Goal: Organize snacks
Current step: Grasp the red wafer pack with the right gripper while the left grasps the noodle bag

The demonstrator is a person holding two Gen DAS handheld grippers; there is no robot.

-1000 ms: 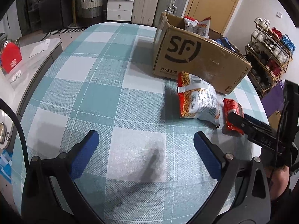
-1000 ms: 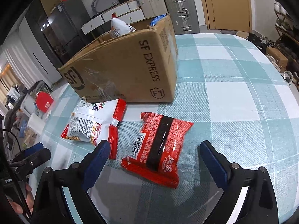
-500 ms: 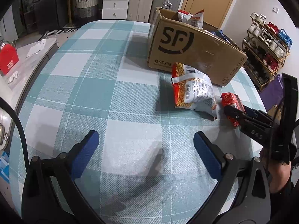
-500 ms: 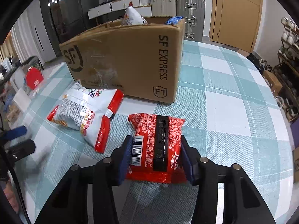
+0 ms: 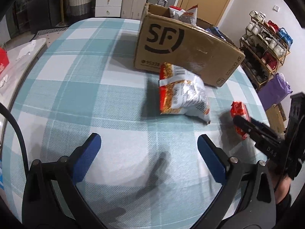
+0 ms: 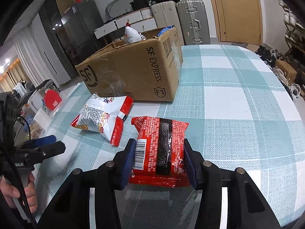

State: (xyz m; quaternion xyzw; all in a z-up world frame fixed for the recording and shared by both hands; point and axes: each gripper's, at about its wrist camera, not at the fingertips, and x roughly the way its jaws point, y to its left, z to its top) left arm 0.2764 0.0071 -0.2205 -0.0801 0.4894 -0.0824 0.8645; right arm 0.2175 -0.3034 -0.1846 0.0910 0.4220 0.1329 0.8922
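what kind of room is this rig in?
Most likely a lived-in home, a dining or living area: a table with a checked cloth, suitcases by a wooden door, a dark fridge and a loaded shoe rack.

A red packet (image 6: 162,148) with a black stripe, a white-and-red bag (image 6: 103,118), a teal-and-white checked tablecloth (image 6: 238,103).

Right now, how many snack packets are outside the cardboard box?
2. The red packet is clamped in the right gripper; the white-and-red bag lies on the tablecloth in front of the box. Others may be hidden behind it.
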